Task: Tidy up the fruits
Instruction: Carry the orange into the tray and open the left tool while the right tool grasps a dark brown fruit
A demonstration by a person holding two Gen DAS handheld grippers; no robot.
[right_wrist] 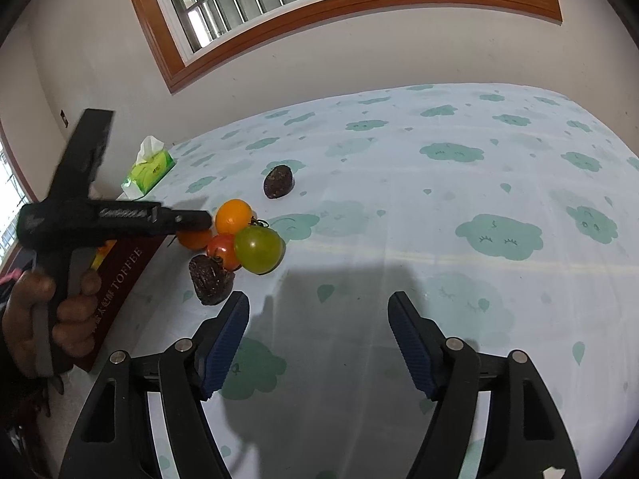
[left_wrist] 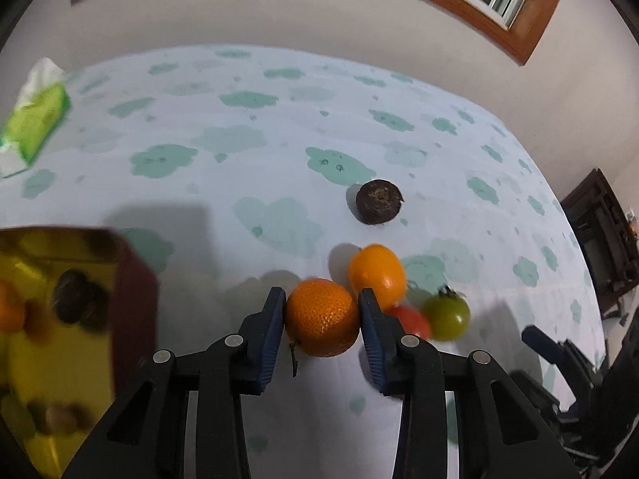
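While the right gripper [right_wrist: 319, 339] gapes, left gripper [left_wrist: 322, 315] jaws clamp the mandarin [left_wrist: 322, 316].

Domestic room: cloud-print tablecloth [right_wrist: 459, 199] below wood-framed barred window [right_wrist: 319, 4]; tissue pack [right_wrist: 149, 169] near that window.

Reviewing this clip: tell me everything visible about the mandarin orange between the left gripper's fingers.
The mandarin orange is round, deep orange, with pitted, dimpled peel and a thin dark stem bit hanging at its lower left. It sits on the cloud-print tablecloth, between the blue ribbed pads of the left gripper, which press both its sides. Behind it, the smoother yellow-orange fruit appears to touch it. In the right wrist view it is mostly hidden behind the gripper.
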